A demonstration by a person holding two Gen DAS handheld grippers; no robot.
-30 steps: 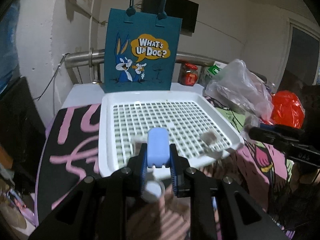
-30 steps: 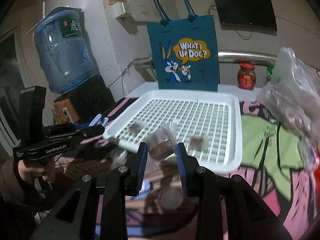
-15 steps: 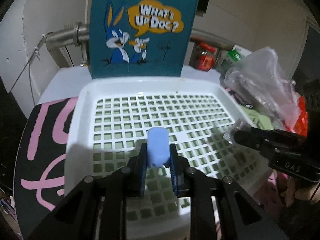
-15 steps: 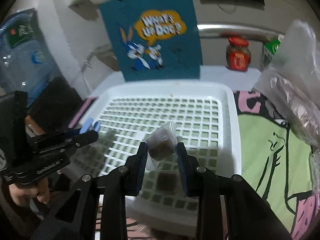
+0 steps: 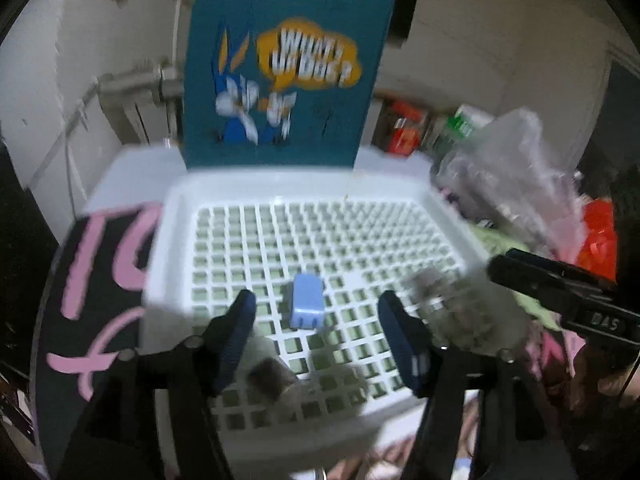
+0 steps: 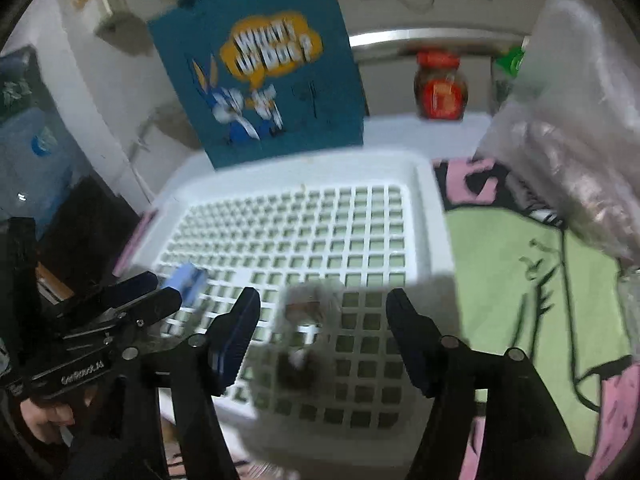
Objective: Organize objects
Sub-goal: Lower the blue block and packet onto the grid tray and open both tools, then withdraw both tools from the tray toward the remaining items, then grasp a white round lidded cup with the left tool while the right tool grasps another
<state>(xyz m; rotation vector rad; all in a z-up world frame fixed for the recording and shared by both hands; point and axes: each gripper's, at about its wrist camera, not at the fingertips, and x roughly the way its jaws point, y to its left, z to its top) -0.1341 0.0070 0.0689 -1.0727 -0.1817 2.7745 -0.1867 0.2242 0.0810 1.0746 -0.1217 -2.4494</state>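
Observation:
A white grid tray (image 5: 168, 240) lies in front of me. On its grid rests a small blue block (image 5: 307, 306). My left gripper (image 5: 317, 311) straddles the block; its jaws are opening and the pads stand clear of it. In the right wrist view a clear-wrapped brown snack (image 6: 308, 308) is blurred between the opening jaws of my right gripper (image 6: 322, 314), with neither pad on it. A second brown snack (image 6: 296, 372) lies on the tray just below. The same view has the blue block (image 6: 188, 280) beside the left gripper (image 6: 120, 304).
A teal cartoon tote bag (image 5: 280, 92) stands behind the tray. A clear plastic bag (image 5: 512, 168) and a red bag (image 5: 600, 236) sit to the right, with a red-lidded jar (image 6: 440, 88) at the back. Patterned cloth (image 6: 520, 280) covers the table. A hand (image 6: 44, 416) holds the left gripper.
Both grippers moved forward over the tray and opened. The blue block left the left gripper's pads and now lies on the grid; the wrapped snack came free of the right gripper.

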